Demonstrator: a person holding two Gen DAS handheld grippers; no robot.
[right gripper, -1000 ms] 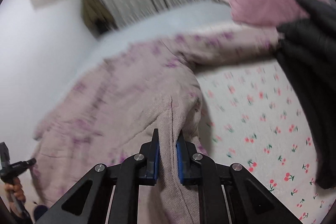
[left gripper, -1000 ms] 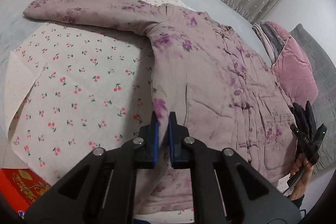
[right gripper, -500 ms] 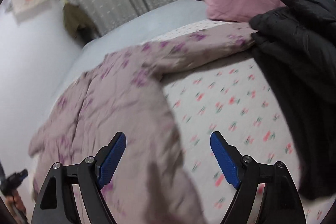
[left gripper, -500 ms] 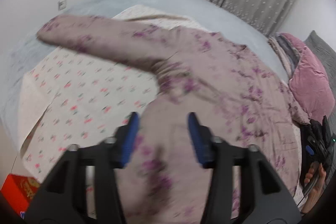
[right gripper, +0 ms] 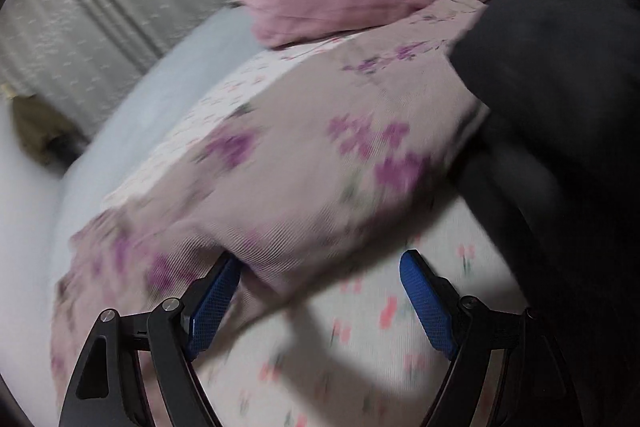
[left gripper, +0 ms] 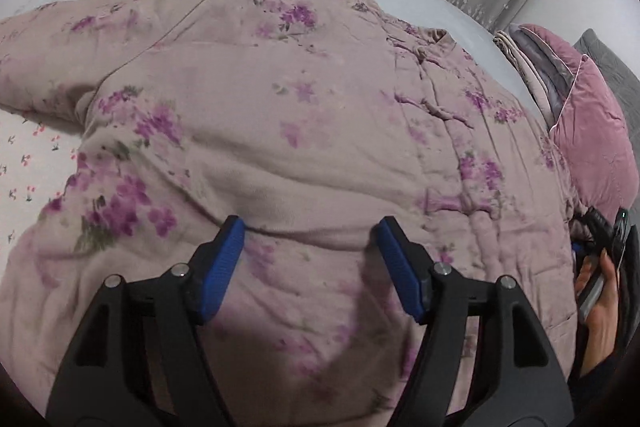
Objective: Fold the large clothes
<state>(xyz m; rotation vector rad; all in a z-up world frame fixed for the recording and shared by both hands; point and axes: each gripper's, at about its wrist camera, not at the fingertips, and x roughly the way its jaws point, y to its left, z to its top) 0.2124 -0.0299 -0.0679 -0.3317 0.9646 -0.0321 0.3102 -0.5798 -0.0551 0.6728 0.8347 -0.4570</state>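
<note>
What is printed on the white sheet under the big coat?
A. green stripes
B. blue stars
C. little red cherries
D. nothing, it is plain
C: the white sheet beside the flowered coat is dotted with small red cherries on stems.

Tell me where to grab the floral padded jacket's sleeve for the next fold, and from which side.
Take the floral padded jacket by its outstretched sleeve, probably near the free cuff end at the left edge of the left wrist view. That sleeve lies flat and straight over the cherry-print sheet, so its edge is exposed. Come in low from the sheet side, one finger sliding under the edge.
</note>
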